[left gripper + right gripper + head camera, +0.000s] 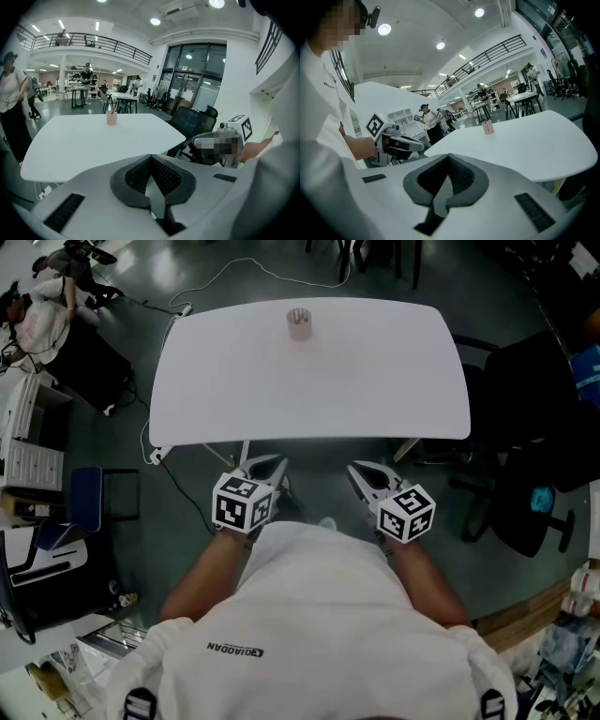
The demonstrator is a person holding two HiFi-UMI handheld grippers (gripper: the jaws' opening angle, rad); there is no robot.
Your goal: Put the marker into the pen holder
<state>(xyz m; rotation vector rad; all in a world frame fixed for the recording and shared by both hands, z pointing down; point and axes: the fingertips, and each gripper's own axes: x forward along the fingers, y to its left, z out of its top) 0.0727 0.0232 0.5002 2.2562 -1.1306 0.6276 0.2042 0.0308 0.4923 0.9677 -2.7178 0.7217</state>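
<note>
Left gripper (270,465), right gripper (361,471) clenched, empty, 6 o'clock off table (375,381). Pen holder (299,322) 12 o'clock, red tip inside, probably marker (113,111); task looks done.

White table (375,381) w/ black office chair (534,418) at its right, white drawer unit (23,465) far left
</note>
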